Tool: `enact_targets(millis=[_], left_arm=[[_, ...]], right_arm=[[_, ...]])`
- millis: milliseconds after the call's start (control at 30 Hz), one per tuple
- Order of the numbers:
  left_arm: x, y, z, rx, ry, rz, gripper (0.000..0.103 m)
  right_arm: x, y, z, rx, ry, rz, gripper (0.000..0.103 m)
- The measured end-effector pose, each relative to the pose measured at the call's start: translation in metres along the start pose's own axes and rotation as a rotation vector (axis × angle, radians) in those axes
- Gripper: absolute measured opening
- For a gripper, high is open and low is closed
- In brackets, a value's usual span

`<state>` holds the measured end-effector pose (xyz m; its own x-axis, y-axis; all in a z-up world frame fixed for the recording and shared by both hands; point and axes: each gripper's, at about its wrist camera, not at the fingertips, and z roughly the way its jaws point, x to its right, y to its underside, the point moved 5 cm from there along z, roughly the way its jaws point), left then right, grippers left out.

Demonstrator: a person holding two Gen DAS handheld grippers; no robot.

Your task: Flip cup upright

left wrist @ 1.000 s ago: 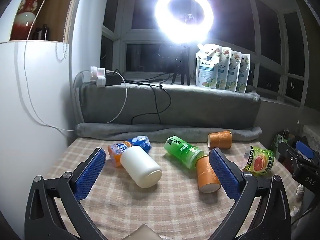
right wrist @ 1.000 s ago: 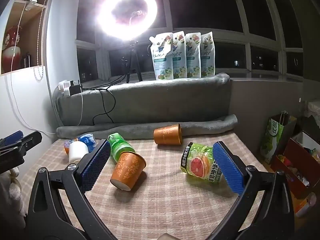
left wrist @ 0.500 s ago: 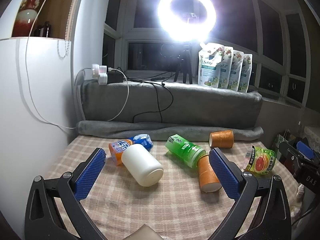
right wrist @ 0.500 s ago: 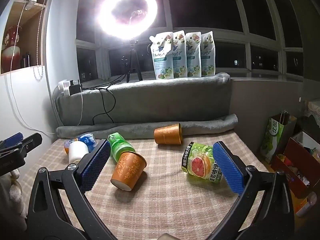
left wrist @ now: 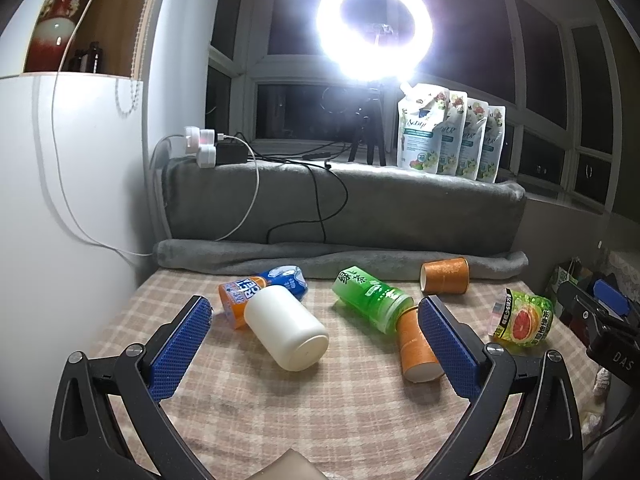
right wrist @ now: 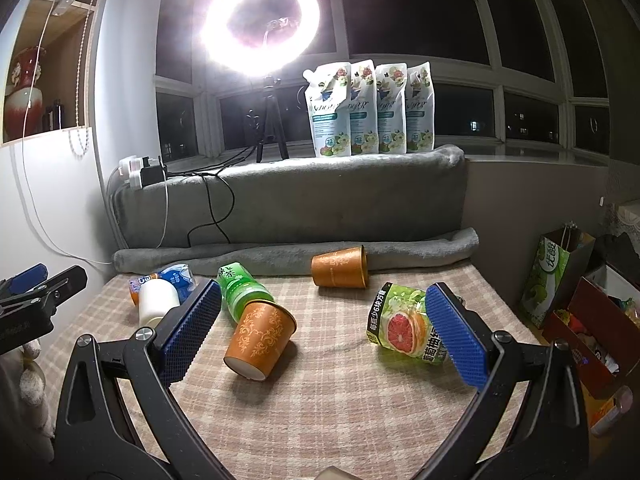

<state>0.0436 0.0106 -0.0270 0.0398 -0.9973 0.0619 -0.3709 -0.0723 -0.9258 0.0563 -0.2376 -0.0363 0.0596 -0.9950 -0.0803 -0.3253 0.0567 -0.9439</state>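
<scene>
Both tongs, the left gripper and the right gripper, hang wide open and empty above the checked cloth. The near orange cup lies tipped, rim against the green bottle.

Over the last second we saw very little change: the left wrist view lifted and drew back slightly, so the ring light and the row of pouches sat a little lower in its picture and the white bottle and the near orange cup slid down with them. In the right wrist view the near orange cup and the grapefruit pack shifted only a trace. Neither gripper's opening changed, and nothing on the bed was moved.
</scene>
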Motion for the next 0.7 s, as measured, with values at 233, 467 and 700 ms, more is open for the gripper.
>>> enact_targets(millis=[233,467,700], left_arm=[[-0.0005,0.0012,0.0004,0.0,-0.002,0.001,0.102],[-0.0004,0.002,0.0012,-0.001,-0.001,0.003,0.102],[0.0013,0.0034,0.003,-0.003,-0.001,0.007,0.102]], right_arm=[[0.0007,0.0006,0.0003,0.0,-0.001,-0.002,0.103],[0.0005,0.0009,0.0018,-0.002,0.0,-0.002,0.103],[0.0007,0.0015,0.003,-0.002,0.0,-0.002,0.103]])
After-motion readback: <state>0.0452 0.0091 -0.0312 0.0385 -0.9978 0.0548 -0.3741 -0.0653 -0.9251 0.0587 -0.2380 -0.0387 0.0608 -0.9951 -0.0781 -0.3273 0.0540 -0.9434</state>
